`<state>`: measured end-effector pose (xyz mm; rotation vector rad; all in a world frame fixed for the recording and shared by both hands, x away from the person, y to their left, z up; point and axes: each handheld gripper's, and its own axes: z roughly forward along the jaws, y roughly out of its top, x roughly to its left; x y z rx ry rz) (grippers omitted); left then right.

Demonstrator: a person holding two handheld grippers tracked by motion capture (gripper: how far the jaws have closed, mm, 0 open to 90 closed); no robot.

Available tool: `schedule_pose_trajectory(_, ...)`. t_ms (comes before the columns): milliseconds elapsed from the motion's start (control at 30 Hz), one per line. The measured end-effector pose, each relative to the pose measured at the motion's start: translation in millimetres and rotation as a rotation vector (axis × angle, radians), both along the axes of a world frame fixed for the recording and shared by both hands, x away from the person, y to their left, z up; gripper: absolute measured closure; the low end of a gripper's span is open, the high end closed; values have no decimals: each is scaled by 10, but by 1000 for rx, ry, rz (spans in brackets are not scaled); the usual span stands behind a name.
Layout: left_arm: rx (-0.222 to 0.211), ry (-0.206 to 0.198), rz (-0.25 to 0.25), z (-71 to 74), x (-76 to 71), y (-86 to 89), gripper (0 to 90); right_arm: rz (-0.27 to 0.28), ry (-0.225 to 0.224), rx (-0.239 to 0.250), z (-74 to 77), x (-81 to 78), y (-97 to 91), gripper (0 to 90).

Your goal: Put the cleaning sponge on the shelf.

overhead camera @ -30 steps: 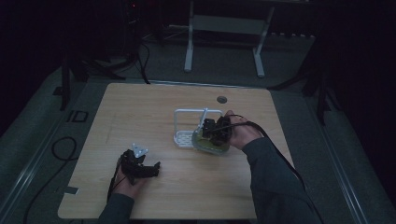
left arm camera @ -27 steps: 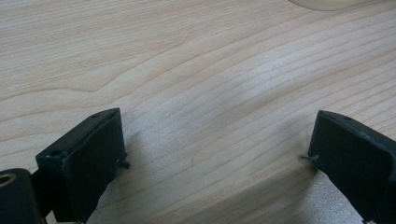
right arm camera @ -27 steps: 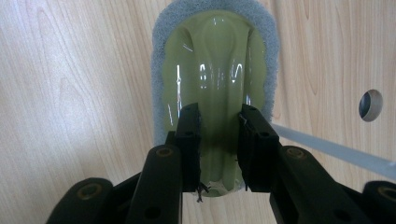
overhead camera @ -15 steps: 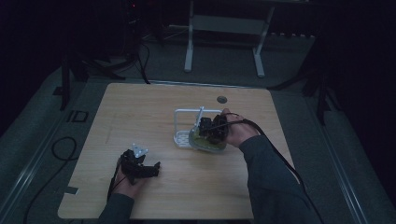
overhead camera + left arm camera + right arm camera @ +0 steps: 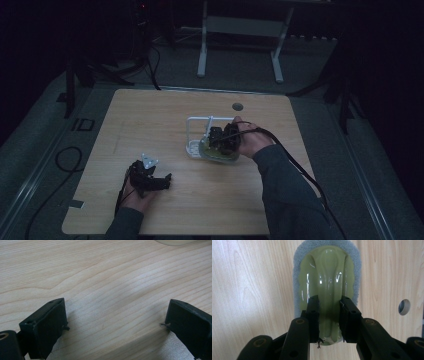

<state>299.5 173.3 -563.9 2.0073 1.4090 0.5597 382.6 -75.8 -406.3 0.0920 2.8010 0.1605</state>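
A scrubber (image 5: 325,272) with a glossy olive-green handle and a grey-blue sponge rim lies under my right gripper (image 5: 329,300), which points down at the wooden table (image 5: 150,125). Its jaws are shut on the raised ridge of the handle. In the high view the scrubber (image 5: 220,156) sits just right of a white wire rack (image 5: 196,131), with the right gripper (image 5: 220,142) over it. My left gripper (image 5: 159,182) rests near the table's front left. Its jaws (image 5: 117,315) stand wide open over bare wood with nothing between them.
A round hole (image 5: 237,106) in the tabletop lies behind the rack; the same hole (image 5: 404,307) appears at the right of the right gripper view. A pale object's edge (image 5: 175,242) peeks in at the top of the left gripper view. Cables trail from both grippers.
The right hand has edged slightly to the left with the scrubber still gripped. The left hand and gripper have not moved.
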Motion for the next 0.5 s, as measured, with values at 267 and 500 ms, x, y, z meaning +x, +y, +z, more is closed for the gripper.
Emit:
schedule_pose_trajectory(267, 0, 0, 0, 0, 0, 0, 38, 15, 0, -2, -15, 2, 42, 716)
schedule_pose_trajectory(500, 0, 0, 0, 0, 0, 0, 38, 20, 1, 0, -35, 24, 67, 716)
